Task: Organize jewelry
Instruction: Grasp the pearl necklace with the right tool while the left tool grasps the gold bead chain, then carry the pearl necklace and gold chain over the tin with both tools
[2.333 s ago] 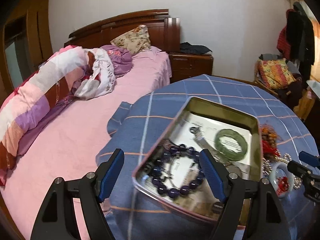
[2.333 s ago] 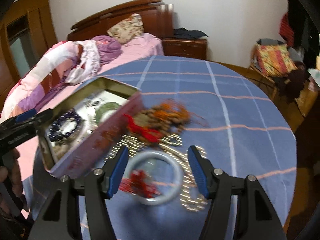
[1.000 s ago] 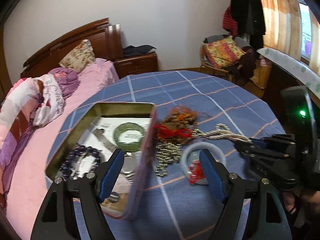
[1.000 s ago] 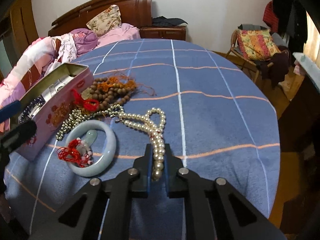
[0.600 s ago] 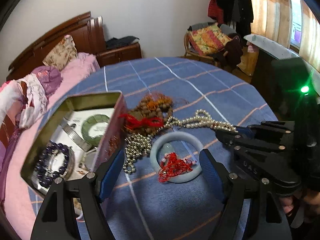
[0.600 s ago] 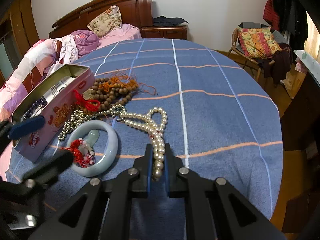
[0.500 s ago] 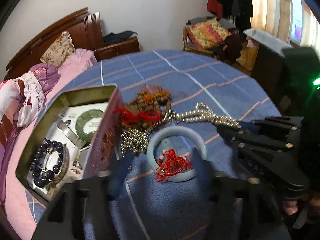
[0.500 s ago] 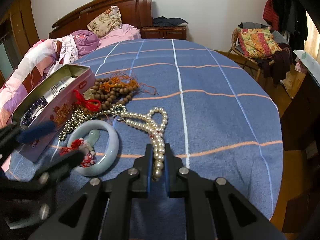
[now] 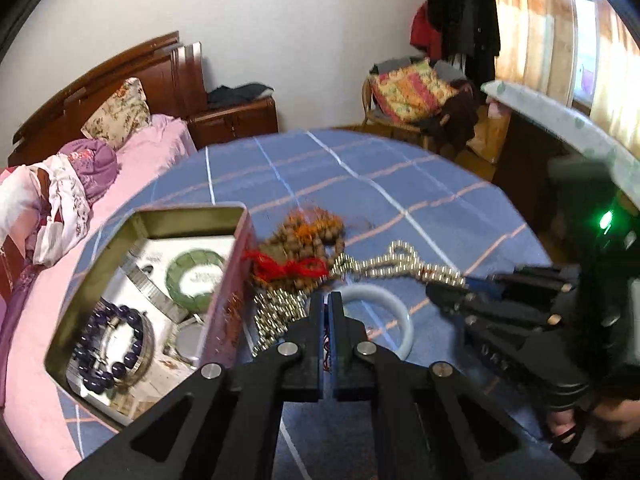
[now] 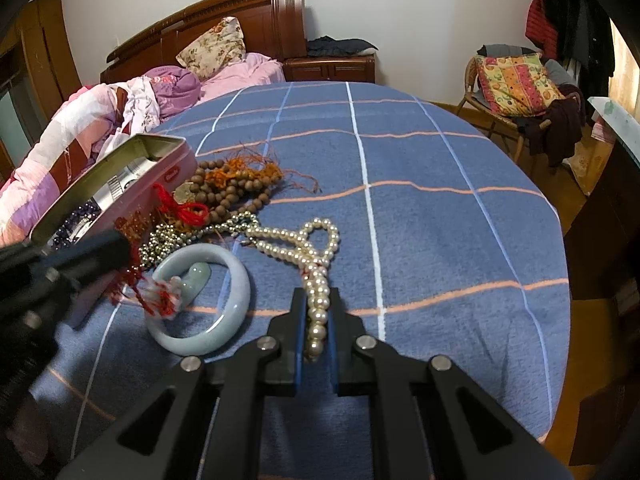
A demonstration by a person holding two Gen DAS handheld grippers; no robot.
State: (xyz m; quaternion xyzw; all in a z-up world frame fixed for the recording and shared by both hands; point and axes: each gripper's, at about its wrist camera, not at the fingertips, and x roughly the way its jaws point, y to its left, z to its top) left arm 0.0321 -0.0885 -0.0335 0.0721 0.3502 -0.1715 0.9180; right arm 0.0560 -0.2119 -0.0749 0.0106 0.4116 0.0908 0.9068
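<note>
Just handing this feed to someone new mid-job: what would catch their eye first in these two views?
Probably the tangle of jewelry on the blue plaid tablecloth: a pearl necklace whose end is clamped in the right hand-held gripper, and a pale jade bangle with red cord lying just left of it. Next, the open tin at the table's left edge, already holding a green bangle and a purple bead bracelet, with the shut left hand-held gripper beside it.

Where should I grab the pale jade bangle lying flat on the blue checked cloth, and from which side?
Probably pinch the pale jade bangle across its rim on the near arc, coming from above with one of the fingers inside the hole. It lies flat, so there is no side face to grip. The far arc is crowded by the red tassel cord, the metal bead chain and the closed left gripper.
</note>
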